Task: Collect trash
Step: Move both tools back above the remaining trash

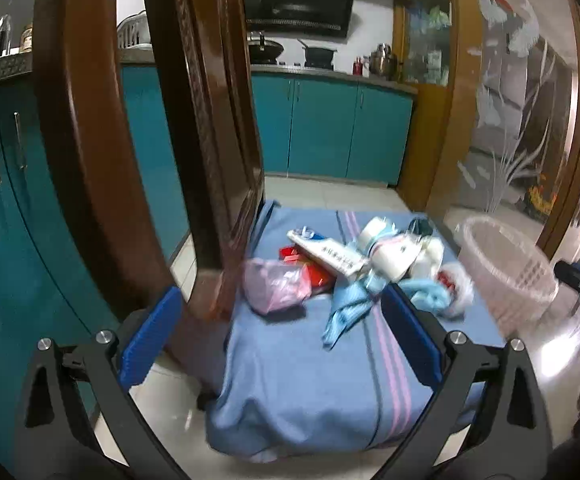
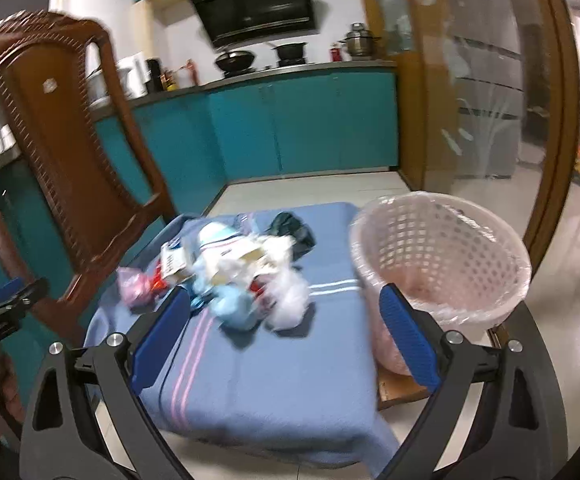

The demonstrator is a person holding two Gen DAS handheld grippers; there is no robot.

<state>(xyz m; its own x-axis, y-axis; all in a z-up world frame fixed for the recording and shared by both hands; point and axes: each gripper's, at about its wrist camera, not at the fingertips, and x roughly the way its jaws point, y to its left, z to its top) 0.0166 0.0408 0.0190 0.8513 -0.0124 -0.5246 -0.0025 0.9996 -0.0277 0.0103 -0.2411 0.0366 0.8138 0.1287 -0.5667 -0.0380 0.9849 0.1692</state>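
A heap of trash (image 1: 354, 260) lies on a low table under a blue striped cloth (image 1: 302, 380): a pink plastic bag (image 1: 275, 286), red wrappers, a white printed box, white cups, blue crumpled tissue. The same trash heap (image 2: 241, 276) shows in the right wrist view. A pale pink mesh basket (image 2: 442, 260) with a clear liner stands at the table's right edge; the basket (image 1: 510, 276) also appears in the left wrist view. My left gripper (image 1: 277, 340) is open, short of the heap, nothing between its blue pads. My right gripper (image 2: 285, 340) is open too, near the heap and the basket.
A brown plastic chair (image 1: 137, 140) stands close on the left, against the table; the chair (image 2: 61, 152) fills the left of the right wrist view. Teal kitchen cabinets (image 1: 330, 132) run behind. A wood-framed glass door (image 1: 522, 100) is on the right. Pale tiled floor surrounds the table.
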